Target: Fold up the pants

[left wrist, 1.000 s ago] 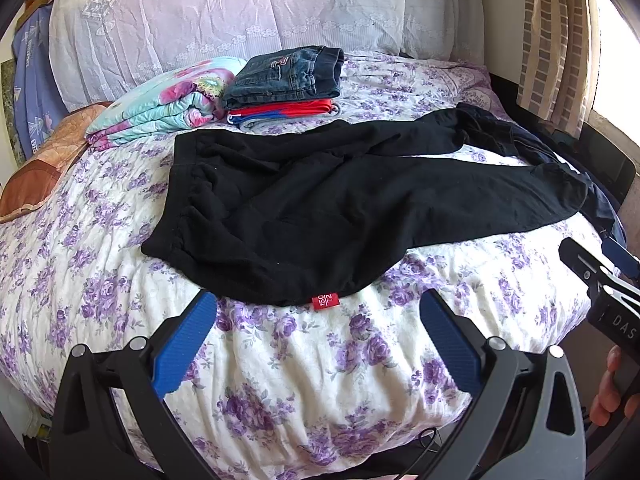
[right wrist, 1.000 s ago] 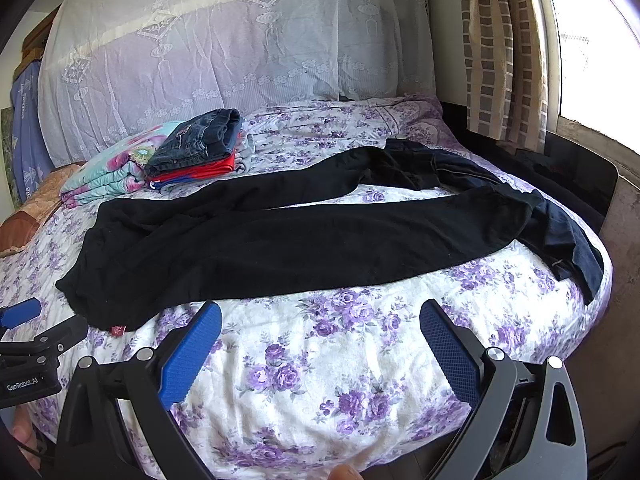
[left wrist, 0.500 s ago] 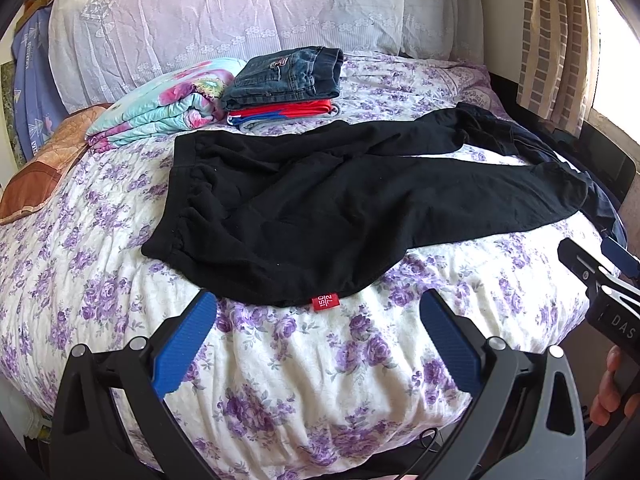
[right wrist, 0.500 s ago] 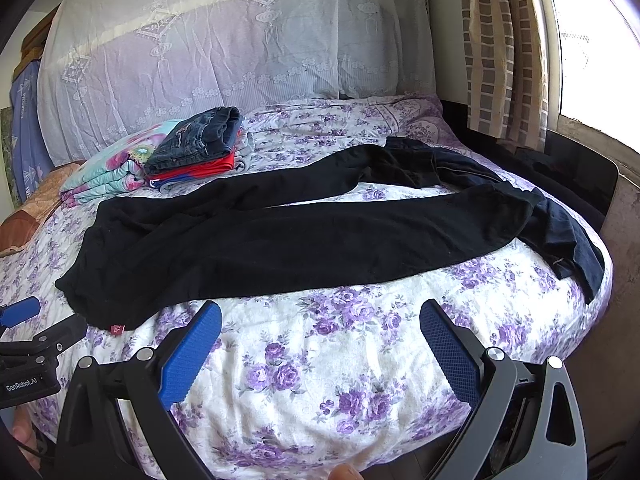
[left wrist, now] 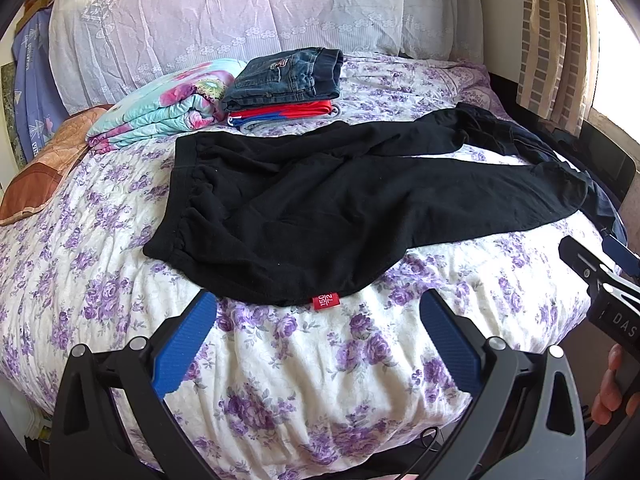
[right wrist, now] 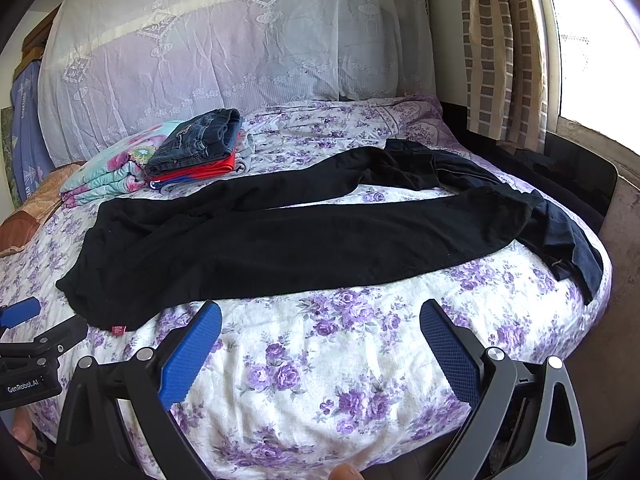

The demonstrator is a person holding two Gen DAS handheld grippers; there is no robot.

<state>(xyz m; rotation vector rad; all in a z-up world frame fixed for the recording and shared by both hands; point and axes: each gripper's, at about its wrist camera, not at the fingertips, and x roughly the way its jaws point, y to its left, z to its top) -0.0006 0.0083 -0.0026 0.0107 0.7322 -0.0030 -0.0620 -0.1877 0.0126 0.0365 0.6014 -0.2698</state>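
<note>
Black pants (left wrist: 320,208) (right wrist: 280,236) lie spread across the flowered bed, waistband to the left, both legs running right toward the bed's edge. A small red tag (left wrist: 325,301) sticks out at the near hem. My left gripper (left wrist: 318,312) hovers open just short of that tag, nothing between its blue pads. My right gripper (right wrist: 320,320) is open too, over bare bedspread in front of the nearer leg. Another dark garment (right wrist: 568,240) lies under the leg ends at the right edge.
A stack of folded jeans (left wrist: 288,76) on red clothes sits at the back, beside a folded floral blanket (left wrist: 160,108). A lace-covered headboard (left wrist: 240,8) stands behind. Curtain (right wrist: 504,52) and window are at the right. The bed (right wrist: 320,380) drops off near me.
</note>
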